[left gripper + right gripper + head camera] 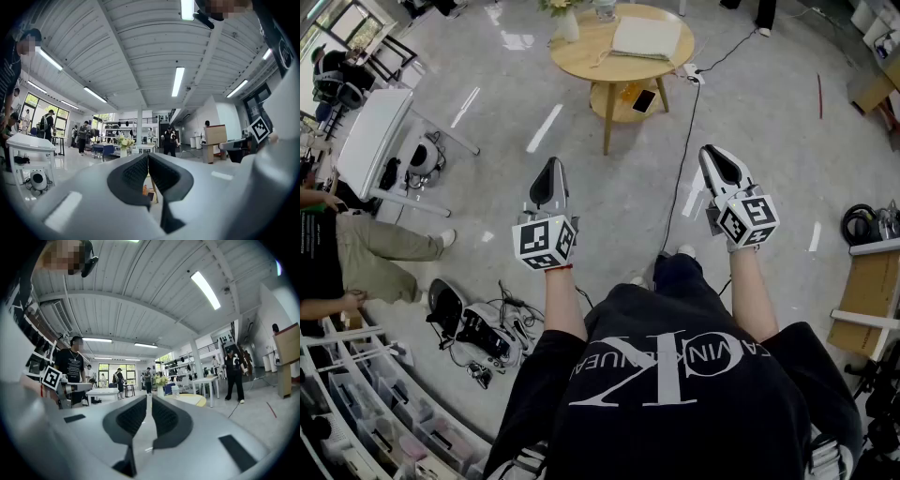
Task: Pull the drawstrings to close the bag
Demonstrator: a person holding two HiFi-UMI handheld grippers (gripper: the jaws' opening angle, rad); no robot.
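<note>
A flat white bag point(645, 37) lies on the round wooden table point(581, 64), far ahead of both grippers across the floor. I cannot make out its drawstrings. My left gripper point(550, 165) is held level in the air, shut and empty; in the left gripper view its pads point(147, 155) meet at the tips. My right gripper point(713, 152) is level too, pointing toward the table. Its pads point(149, 397) stand almost together with only a thin slit and nothing between them. The table edge point(191, 400) shows just past the right jaws.
A phone point(643, 100) lies on the table's lower shelf and a vase point(566, 21) stands on top. A black cable point(683, 141) runs across the floor from a power strip point(692, 73). A white desk point(370, 131), a seated person point(356, 248) and floor gear point(478, 328) are on the left.
</note>
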